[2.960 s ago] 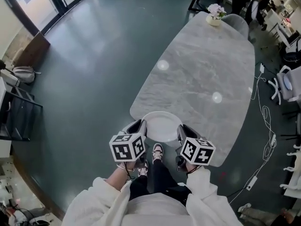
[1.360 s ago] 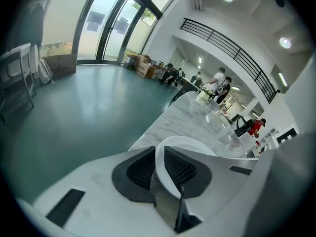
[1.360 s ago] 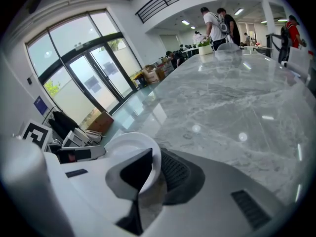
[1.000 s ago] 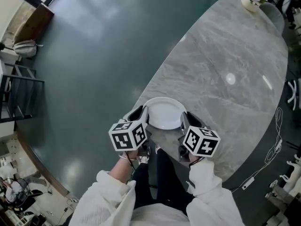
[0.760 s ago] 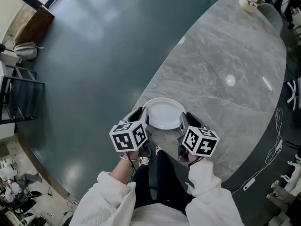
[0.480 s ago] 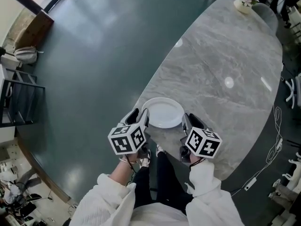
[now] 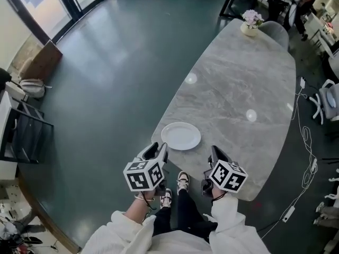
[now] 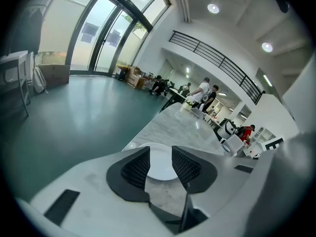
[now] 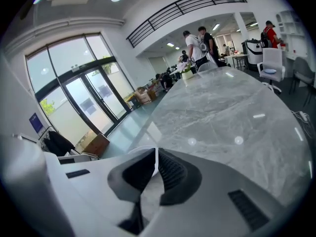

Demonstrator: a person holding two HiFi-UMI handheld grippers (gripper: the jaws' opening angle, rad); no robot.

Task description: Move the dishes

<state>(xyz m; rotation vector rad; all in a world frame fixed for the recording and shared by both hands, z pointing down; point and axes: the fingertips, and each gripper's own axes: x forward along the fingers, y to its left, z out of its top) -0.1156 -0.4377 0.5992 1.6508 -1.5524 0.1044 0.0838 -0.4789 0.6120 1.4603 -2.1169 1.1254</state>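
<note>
On the table [image 7: 238, 89] the plate [image 7: 181, 136] now lies released, left tool [image 8: 160, 153] spread, right tool [image 9: 156, 152] barely parted.

The head view looks steeply down from well above the plate [image 7: 180, 136] and takes in the whole grey surface [image 7: 238, 89] stretching beyond it. The left gripper view rides low on the left hand-held gripper [image 8: 159, 163], just short of the plate's near edge, and faces along the surface with the plate straight ahead. The right gripper view rides on the right hand-held gripper [image 9: 154, 164], near the plate's right side. It faces the same way and catches only a sliver of the plate. All three views share the plate, the surface and the flower pot [image 7: 250, 23] far beyond the plate.
</note>
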